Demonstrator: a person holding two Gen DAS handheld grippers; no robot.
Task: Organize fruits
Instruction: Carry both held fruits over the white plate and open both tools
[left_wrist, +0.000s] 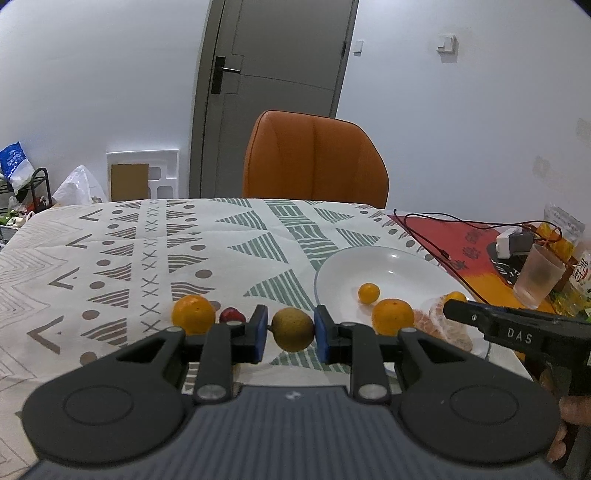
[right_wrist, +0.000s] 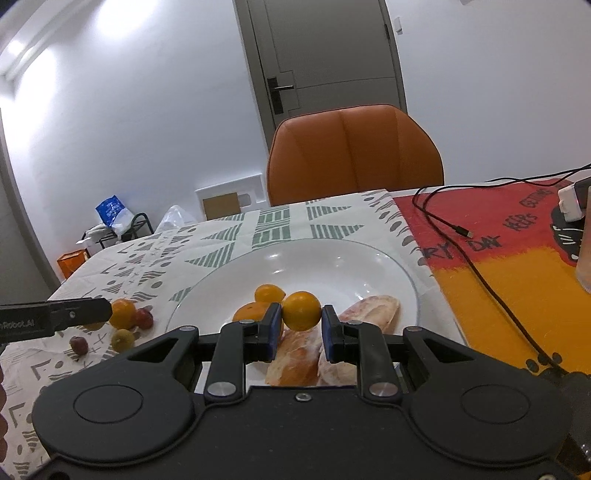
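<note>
A: White cloth (left_wrist: 221, 236) printed with grey and green triangles is covering the desk; an orange chair (left_wrist: 314, 158) is standing behind it before a grey door (left_wrist: 273, 74), and a red-and-yellow mat (right_wrist: 517, 258) is lying to the right.

B: And the left gripper (left_wrist: 291, 330)?

A: Its jaws are closing on a brownish-green fruit (left_wrist: 292, 329), blue pads touching both sides, low over the cloth just beside the white plate (left_wrist: 369, 266). An orange (left_wrist: 193, 314) and a red fruit (left_wrist: 232, 316) are sitting to its left.

B: The right gripper (right_wrist: 301, 312)?

A: It is pinching a small yellow-orange fruit (right_wrist: 301, 310) above the plate, where two more citrus and peeled segments (right_wrist: 295, 358) are resting. Both grippers are pointing forward towards the chair; part of a hand (left_wrist: 563, 417) is showing at the right gripper's handle.
</note>
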